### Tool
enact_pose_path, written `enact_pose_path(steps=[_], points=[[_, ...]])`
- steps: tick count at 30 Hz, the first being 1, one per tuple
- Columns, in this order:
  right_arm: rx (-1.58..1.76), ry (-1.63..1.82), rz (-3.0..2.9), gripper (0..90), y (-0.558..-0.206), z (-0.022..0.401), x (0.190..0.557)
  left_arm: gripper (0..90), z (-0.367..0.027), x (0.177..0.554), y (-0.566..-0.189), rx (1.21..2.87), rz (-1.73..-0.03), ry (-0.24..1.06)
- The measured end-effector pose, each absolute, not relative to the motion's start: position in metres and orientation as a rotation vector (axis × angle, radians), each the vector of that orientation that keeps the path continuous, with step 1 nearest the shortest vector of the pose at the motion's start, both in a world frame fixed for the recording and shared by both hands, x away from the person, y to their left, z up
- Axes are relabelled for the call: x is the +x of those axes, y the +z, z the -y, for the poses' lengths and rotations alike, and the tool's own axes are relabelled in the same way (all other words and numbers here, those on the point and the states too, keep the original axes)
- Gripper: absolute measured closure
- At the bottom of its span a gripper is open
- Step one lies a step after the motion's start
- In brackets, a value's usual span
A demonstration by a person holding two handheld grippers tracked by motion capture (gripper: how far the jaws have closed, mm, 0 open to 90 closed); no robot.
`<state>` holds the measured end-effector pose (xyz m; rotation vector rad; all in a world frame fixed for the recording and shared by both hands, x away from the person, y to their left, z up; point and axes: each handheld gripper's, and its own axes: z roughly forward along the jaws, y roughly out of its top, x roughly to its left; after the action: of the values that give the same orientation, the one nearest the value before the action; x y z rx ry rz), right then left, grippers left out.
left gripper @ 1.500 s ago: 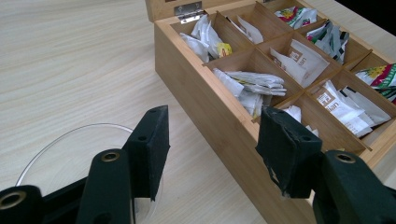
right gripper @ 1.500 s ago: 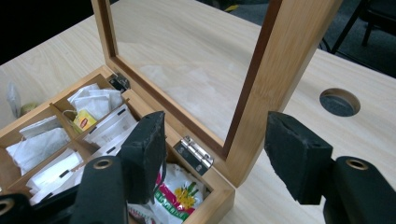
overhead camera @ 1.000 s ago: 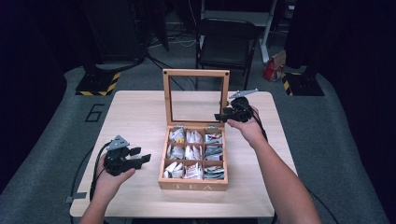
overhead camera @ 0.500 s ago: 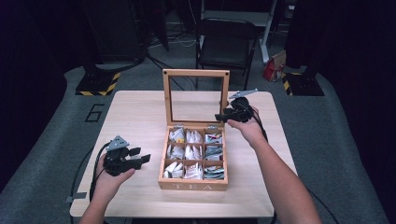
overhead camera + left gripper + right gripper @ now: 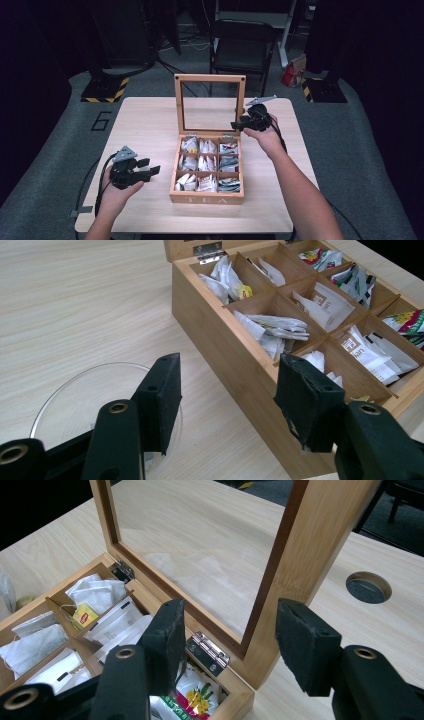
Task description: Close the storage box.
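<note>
Tea box (image 5: 207, 198): a wooden box with nine compartments stands mid-table, towards the near edge, its front lettered TEA.
Lid (image 5: 210, 78): a wooden frame with a clear pane, hinged at the far side of the box and standing upright and open.
Contents: tea bags (image 5: 274, 326) in paper sachets lie in the compartments, mostly white, with some grey and some green and red ones in the right-hand column.
Right gripper (image 5: 237, 125): held at the right post of the lid frame, above the far right corner of the box. In the right gripper view its jaws straddle the lower end of that post (image 5: 300, 555), with gaps on both sides, so they stand open and grip nothing.
Hinge (image 5: 207, 652): a metal hinge sits just below the right gripper's jaws.
Left gripper (image 5: 151, 167): near the table's near left, just left of the box, jaws apart and empty.
Glass dish (image 5: 75, 395): a clear round dish lies on the table (image 5: 145, 125) under the left gripper.
</note>
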<state>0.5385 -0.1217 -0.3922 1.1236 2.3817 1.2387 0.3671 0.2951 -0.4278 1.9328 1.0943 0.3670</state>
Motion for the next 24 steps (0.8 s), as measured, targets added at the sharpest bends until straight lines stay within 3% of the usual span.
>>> enact_pose_path(steps=[24], points=[[1.181,1.233,-2.355,49.9,-0.389,0.136,0.541,43.5,-0.296,0.367,-0.431,1.937,-1.1,0.355]])
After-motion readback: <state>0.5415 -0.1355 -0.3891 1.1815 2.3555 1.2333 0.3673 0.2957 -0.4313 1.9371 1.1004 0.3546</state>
